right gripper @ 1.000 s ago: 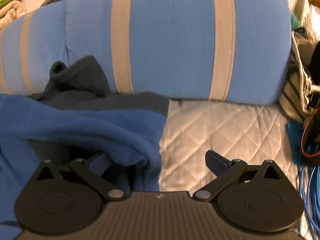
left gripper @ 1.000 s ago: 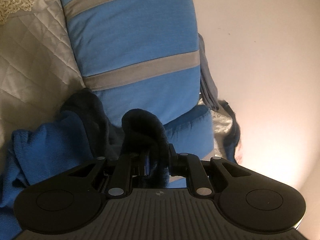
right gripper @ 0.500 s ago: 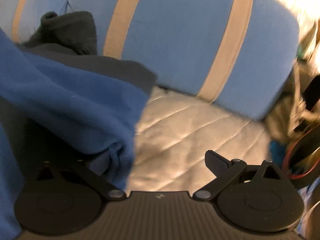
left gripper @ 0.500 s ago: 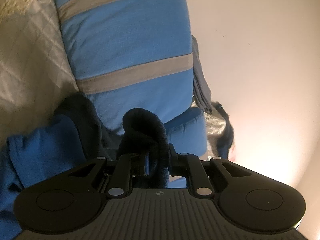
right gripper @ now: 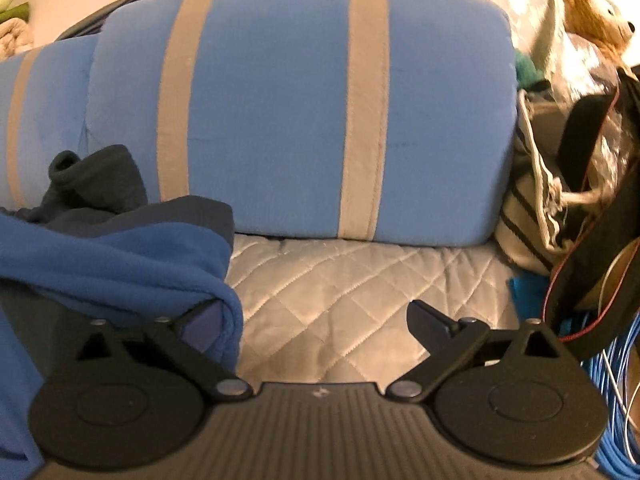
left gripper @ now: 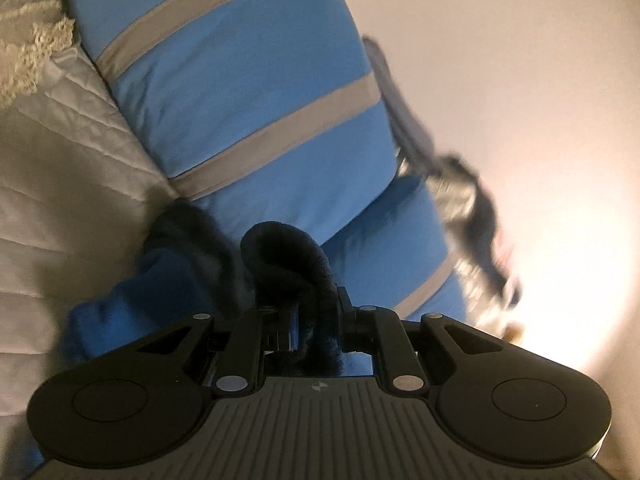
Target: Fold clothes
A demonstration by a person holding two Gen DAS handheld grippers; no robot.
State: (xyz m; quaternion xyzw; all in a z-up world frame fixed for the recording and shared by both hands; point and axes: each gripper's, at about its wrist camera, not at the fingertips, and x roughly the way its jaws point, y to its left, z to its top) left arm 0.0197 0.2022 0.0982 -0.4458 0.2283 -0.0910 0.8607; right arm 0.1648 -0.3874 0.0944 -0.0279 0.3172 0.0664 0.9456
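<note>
Fingers of the left gripper (left gripper: 316, 320) were drawn nearly together and clamped on a thick roll of dark navy fleece (left gripper: 288, 256) — the cloth bulged up between the pads and curled over toward the left of the view. Just beyond and to the left, the garment's brighter blue part (left gripper: 132, 300) was seen bunched on the quilted cover (left gripper: 60, 200), trailing away leftward from the grip. The left gripper was pointed slightly downward and tilted against the scene, so that the striped blue cushion (left gripper: 248, 92) ran slantwise up the view, with a pale wall (left gripper: 520, 80) behind it.

The right gripper (right gripper: 316, 320) was held wide open, its pads well apart; nothing was pinched between them. Its left finger (right gripper: 204, 320) was partly covered by a hanging fold of the blue fleece garment (right gripper: 120, 264), while its right finger (right gripper: 428, 324) stood clear above the bare quilted cover (right gripper: 340, 280). The garment lay heaped on the left of that view, its long side running left to right, the dark lining (right gripper: 100, 188) bunched behind against the cushion (right gripper: 280, 100). This gripper was aimed downward at the quilt — bags (right gripper: 560, 200) and blue cables (right gripper: 612, 400) were crowded at the right, a teddy bear (right gripper: 592, 12) beyond.
</note>
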